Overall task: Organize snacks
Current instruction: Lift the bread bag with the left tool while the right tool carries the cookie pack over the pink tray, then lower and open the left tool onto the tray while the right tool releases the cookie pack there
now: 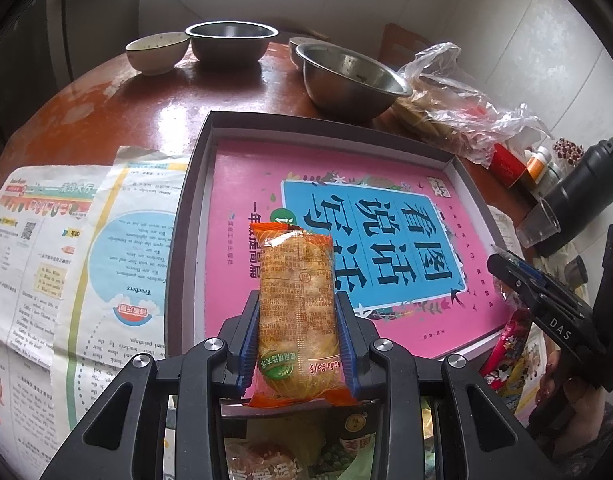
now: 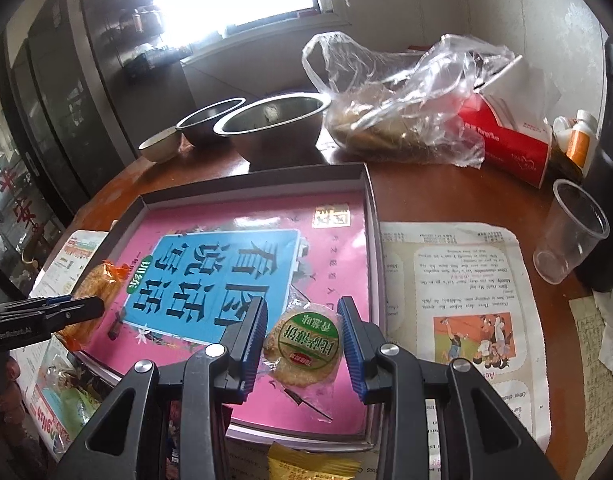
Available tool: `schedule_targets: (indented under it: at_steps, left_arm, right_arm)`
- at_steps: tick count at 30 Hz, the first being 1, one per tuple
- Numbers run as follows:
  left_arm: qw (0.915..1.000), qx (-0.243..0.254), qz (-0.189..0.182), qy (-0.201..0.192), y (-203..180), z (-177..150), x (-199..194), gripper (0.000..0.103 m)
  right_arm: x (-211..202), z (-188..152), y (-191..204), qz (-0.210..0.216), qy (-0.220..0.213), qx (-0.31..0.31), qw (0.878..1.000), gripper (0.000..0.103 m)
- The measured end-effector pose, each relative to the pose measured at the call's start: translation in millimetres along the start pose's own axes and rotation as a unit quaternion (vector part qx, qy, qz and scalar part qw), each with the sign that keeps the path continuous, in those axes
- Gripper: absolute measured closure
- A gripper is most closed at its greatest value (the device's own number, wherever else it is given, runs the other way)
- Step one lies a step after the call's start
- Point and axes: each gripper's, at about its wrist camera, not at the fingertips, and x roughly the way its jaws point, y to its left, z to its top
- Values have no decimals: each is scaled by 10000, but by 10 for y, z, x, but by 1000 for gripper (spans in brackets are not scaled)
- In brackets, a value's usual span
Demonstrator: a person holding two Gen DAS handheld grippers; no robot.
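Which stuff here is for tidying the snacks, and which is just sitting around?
For the job:
- orange-wrapped snack, clamped in the left gripper
- round cracker pack, between the right gripper's pads
- grey box with the pink book inside
- yellow snack pack

Just lying about:
- steel bowls
- plastic bag
- clear cup
- newspapers

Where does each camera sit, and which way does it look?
Left wrist: on the left gripper, looking down along its jaws, shut on an orange snack packet, over the tray; the right gripper shows at right.
Right wrist: on the right gripper, jaws around a round cracker packet above the tray.
Shared: tray, pink book, steel bowls.
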Motion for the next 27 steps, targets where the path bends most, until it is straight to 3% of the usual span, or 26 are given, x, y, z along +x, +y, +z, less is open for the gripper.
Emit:
schedule_targets:
  at_steps: [12,27]
  left_arm:
    - [9999,-42,-2,105,20,4,70,68]
    - [9999,-60,-57,142,14,-9,97,67]
  right_arm:
    - [72,-5,-53,44,231,141,9996,65]
    - [-90,10,-125,37,-18,351,9994,65]
